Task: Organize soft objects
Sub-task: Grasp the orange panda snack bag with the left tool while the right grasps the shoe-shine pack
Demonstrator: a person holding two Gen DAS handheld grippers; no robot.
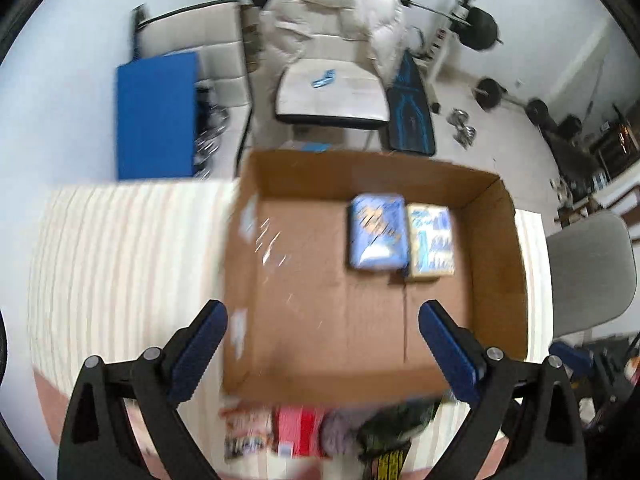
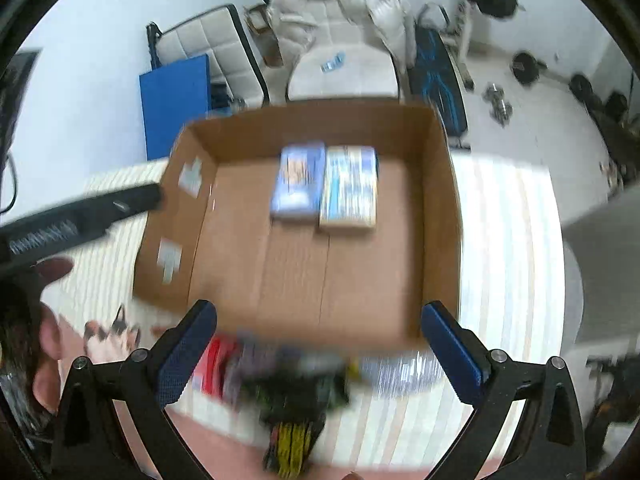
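Observation:
An open cardboard box (image 1: 498,280) stands on a striped table (image 1: 120,260). Two soft packs lie side by side at its far side: a blue one (image 1: 377,232) and a beige-edged blue one (image 1: 432,242). Both also show in the right wrist view, blue (image 2: 298,180) and beige-edged (image 2: 350,186), inside the box (image 2: 438,220). In front of the box lie several blurred packs: red (image 1: 298,430), purple (image 1: 340,432), dark green (image 1: 394,432); red (image 2: 214,364), dark green (image 2: 296,396). My left gripper (image 1: 323,342) and right gripper (image 2: 319,340) are open and empty above the box's near edge.
The left gripper's black body (image 2: 80,216) and a hand (image 2: 48,320) sit at the left of the right wrist view. Behind the table stand a white padded chair (image 1: 332,96), a blue panel (image 1: 156,116) and gym weights (image 1: 484,28). A grey chair (image 1: 592,272) is at the right.

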